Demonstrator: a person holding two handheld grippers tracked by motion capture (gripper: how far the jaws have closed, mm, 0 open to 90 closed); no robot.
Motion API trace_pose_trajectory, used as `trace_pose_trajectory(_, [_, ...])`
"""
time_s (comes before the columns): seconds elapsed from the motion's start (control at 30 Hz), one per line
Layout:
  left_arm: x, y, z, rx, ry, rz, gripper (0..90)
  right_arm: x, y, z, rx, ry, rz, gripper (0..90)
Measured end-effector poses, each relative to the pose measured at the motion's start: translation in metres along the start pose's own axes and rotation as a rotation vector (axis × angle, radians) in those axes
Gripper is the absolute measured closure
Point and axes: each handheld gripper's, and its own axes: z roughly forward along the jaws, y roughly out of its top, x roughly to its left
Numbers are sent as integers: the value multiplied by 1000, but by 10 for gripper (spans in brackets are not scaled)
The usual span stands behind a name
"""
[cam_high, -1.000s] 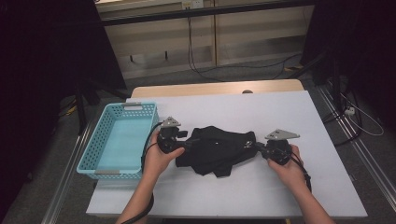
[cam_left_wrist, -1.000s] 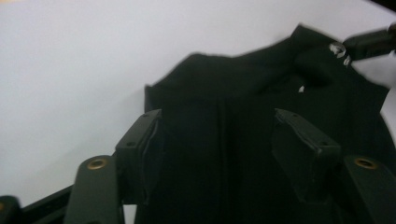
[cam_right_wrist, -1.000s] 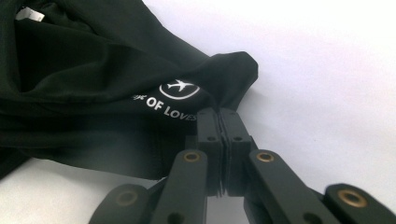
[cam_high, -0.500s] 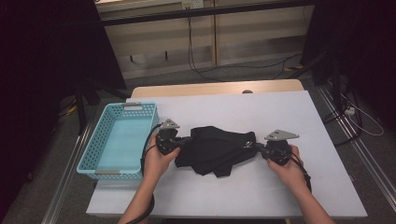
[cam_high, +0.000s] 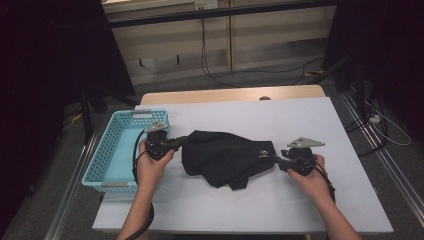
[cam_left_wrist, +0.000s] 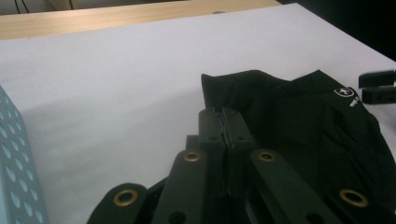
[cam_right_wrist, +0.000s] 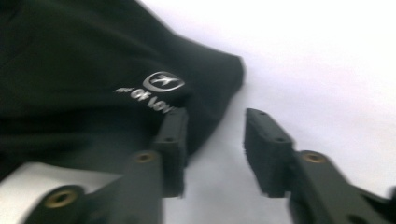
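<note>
A black garment (cam_high: 225, 157) with a small white logo (cam_right_wrist: 163, 81) lies crumpled on the white table (cam_high: 300, 120). My left gripper (cam_high: 181, 142) is shut on the garment's left edge; in the left gripper view, cloth (cam_left_wrist: 289, 116) is pinched between the closed jaws of my left gripper (cam_left_wrist: 225, 116). At the garment's right end, my right gripper (cam_high: 277, 161) has just been opening. The jaws of my right gripper (cam_right_wrist: 217, 116) stand apart over bare table, with the garment's corner (cam_right_wrist: 70, 70) against the left jaw and no pad pressing on it.
A light blue plastic basket (cam_high: 100, 155) stands at the table's left edge, close behind my left hand, and its wall (cam_left_wrist: 14, 177) shows in the left gripper view. A wooden strip (cam_high: 225, 95) runs along the far edge. Bare table lies beyond and in front of the garment.
My left gripper has moved left toward the basket, drawing the garment's left edge with it. The right hand has stayed put and its jaws have parted.
</note>
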Motion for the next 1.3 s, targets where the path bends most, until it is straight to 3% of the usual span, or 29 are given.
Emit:
trace_pose_trajectory(0.17, [-4, 1, 4, 8, -14, 10, 883, -10, 10, 5, -27, -38, 51, 457])
trace_pose_trajectory(0.37, [-6, 1, 6, 17, -15, 12, 884, -14, 16, 22, 4, -75, 62, 478])
trace_pose_trajectory(0.43, [-7, 2, 6, 18, -14, 16, 883, -14, 16, 28, 17, -71, 55, 560])
trace_pose_trajectory(0.53, [-9, 2, 7, 18, -13, 24, 883, -8, 14, 36, 62, -46, 43, 601])
trace_pose_trajectory(0.57, [-9, 2, 7, 19, -13, 25, 883, -5, 14, 36, 56, -56, 32, 650])
trace_pose_trajectory(0.6, [-10, 2, 8, 19, -18, 21, 884, -4, 15, 36, 57, -40, 15, 729])
trace_pose_trajectory(0.7, [-10, 1, 7, 16, -24, 21, 884, 1, 14, 36, 56, 1, 0, 856])
trace_pose_trajectory(0.73, [-11, 2, 7, 12, -24, 22, 884, 1, 15, 35, 59, 3, -5, 896])
trace_pose_trajectory(0.87, [-12, 3, 6, -9, -32, 19, 885, -8, 16, 21, 31, -14, -8, 900])
trace_pose_trajectory(1.0, [-13, 5, 10, -15, -67, 9, 885, -28, 17, -2, -15, -64, 23, 900])
trace_pose_trajectory(1.13, [-12, 8, 19, -24, -71, -1, 885, -50, 13, -22, -41, -90, 53, 900])
trace_pose_trajectory(1.17, [-13, 8, 20, -20, -67, 1, 885, -53, 12, -24, -50, -70, 72, 900])
trace_pose_trajectory(1.3, [-13, 10, 23, -18, -60, 4, 885, -43, 12, -14, -33, -63, 45, 815])
